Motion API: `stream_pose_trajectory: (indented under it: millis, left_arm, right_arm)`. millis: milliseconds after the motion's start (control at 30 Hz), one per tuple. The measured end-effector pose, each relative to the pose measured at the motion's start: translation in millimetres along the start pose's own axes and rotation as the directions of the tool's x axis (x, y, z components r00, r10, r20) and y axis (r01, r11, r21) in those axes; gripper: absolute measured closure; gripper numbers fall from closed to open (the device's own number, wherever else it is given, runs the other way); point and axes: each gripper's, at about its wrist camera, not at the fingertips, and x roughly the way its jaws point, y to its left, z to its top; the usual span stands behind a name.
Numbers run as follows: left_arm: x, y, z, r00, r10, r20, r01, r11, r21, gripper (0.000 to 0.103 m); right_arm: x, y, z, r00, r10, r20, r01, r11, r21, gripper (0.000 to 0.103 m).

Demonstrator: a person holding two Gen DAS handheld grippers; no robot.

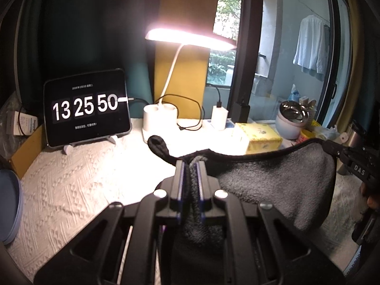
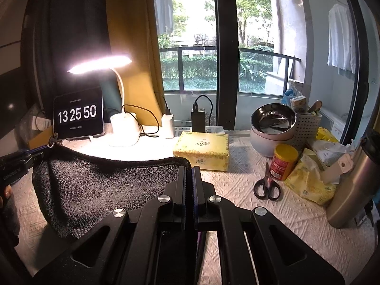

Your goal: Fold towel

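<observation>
A dark grey towel [image 1: 280, 182] hangs stretched between my two grippers above the white textured tablecloth [image 1: 71, 190]. My left gripper [image 1: 191, 166] is shut on one bunched corner of the towel. My right gripper [image 2: 189, 168] is shut on the opposite corner of the towel [image 2: 99, 185]. In the left wrist view the right gripper [image 1: 342, 153] shows at the far right, pinching the towel's edge. In the right wrist view the left gripper [image 2: 40, 154] shows at the far left, also shut on the edge. The towel sags in the middle.
At the back stand a tablet clock [image 2: 78, 116], a lit desk lamp [image 2: 123, 128], chargers and a yellow tissue box [image 2: 201, 149]. To the right are scissors [image 2: 266, 185], a yellow can [image 2: 283, 161], a bowl [image 2: 273, 123], yellow packets and a steel bottle [image 2: 351, 185].
</observation>
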Motion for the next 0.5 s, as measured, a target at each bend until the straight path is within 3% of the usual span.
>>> stream_pose_trajectory:
  millis: [500]
  left_arm:
    - [65, 7, -2, 0.998, 0.015, -0.056, -0.014, 1.0, 0.011, 0.093]
  right_arm:
    - [60, -9, -3, 0.998, -0.023, -0.062, 0.023, 1.0, 0.008, 0.098]
